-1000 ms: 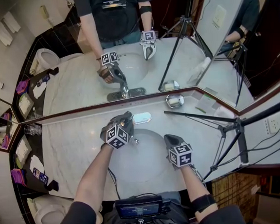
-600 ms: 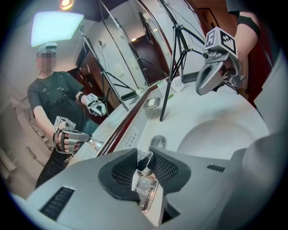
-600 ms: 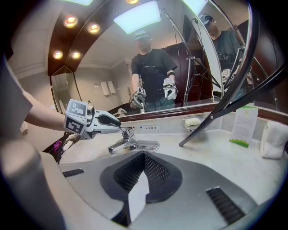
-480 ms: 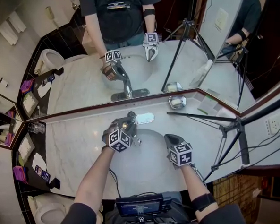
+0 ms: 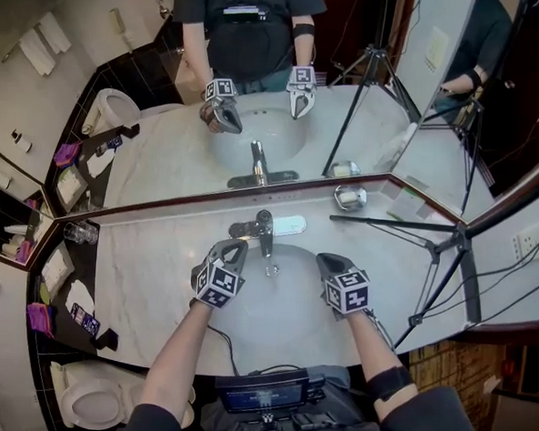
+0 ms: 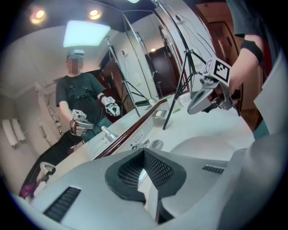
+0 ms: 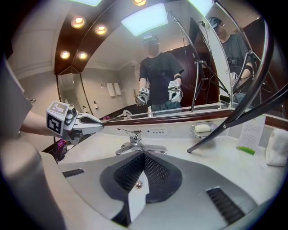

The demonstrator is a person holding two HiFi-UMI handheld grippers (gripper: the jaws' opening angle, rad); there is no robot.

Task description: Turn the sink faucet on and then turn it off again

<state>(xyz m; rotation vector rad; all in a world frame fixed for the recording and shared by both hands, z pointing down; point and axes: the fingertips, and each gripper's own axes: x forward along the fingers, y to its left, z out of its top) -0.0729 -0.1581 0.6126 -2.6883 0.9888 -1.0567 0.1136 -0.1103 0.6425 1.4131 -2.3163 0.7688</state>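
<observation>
Head view: taken from above the person and faced steeply down. The worktop (image 5: 147,275), the sink (image 5: 281,320), the faucet (image 5: 265,226) and the mirror (image 5: 257,118) behind it are covered from well apart.
Left gripper view: carried on the left gripper (image 5: 234,249) and directed along its own jaws. It is held low over the worktop and faced across the sink toward the mirror.
Right gripper view: carried on the right gripper (image 5: 327,259) and directed along its own jaws, straight at the faucet and the mirror, near the sink.
Shared part: the mirror is seen in all three views. The faucet is seen in the head view and the right gripper view. Each gripper is seen in the other's view.
</observation>
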